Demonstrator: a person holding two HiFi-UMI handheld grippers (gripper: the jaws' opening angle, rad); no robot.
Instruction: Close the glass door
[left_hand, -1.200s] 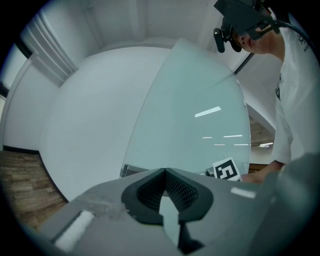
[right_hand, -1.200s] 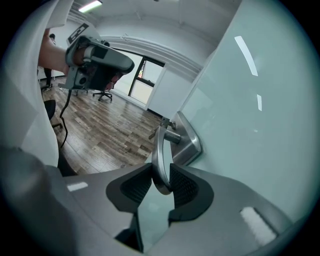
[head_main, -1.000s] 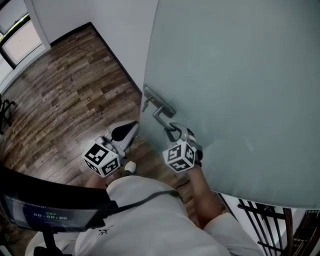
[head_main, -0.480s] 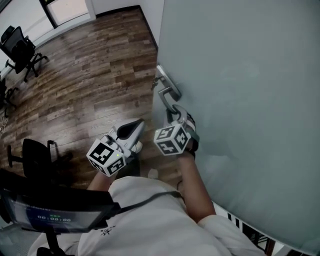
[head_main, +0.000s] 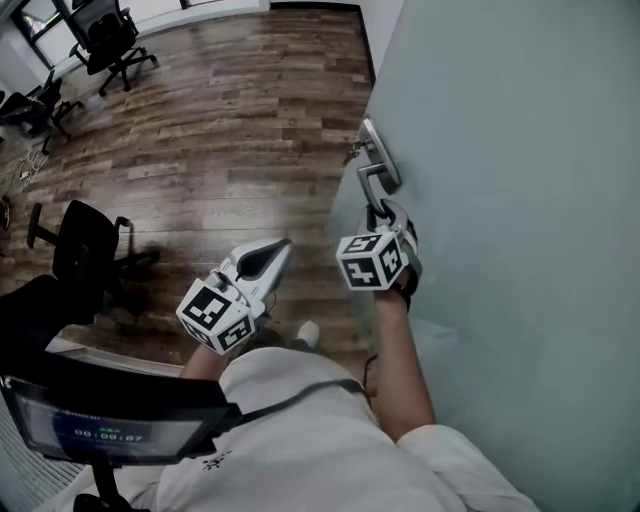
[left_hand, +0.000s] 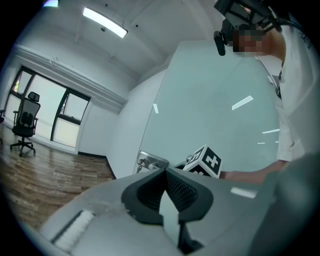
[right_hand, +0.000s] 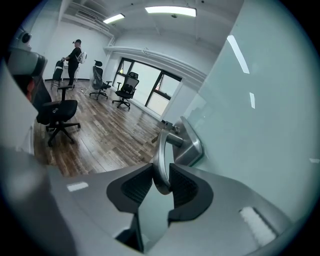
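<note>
The frosted glass door (head_main: 520, 200) fills the right of the head view. Its metal lever handle (head_main: 368, 185) hangs from a steel plate (head_main: 384, 152) near the door's edge. My right gripper (head_main: 383, 215) is shut on the lower end of that lever. In the right gripper view the lever (right_hand: 160, 150) runs down between the two black pads of the right gripper (right_hand: 161, 172). My left gripper (head_main: 281, 246) hangs free over the floor, left of the door, jaws together and holding nothing. In the left gripper view, the left gripper (left_hand: 165, 171) points toward the door (left_hand: 210, 110).
Dark wood floor (head_main: 220, 120) spreads to the left. A black office chair (head_main: 85, 245) stands near my left side, more chairs (head_main: 110, 40) at the far wall. A person (right_hand: 75, 55) stands far off by the windows. A black screen unit (head_main: 100, 425) hangs at my chest.
The door edge and handle have swung to the right and up in the head view, with the right gripper still on the lever. The left gripper followed rightwards. Chairs have come into view.
</note>
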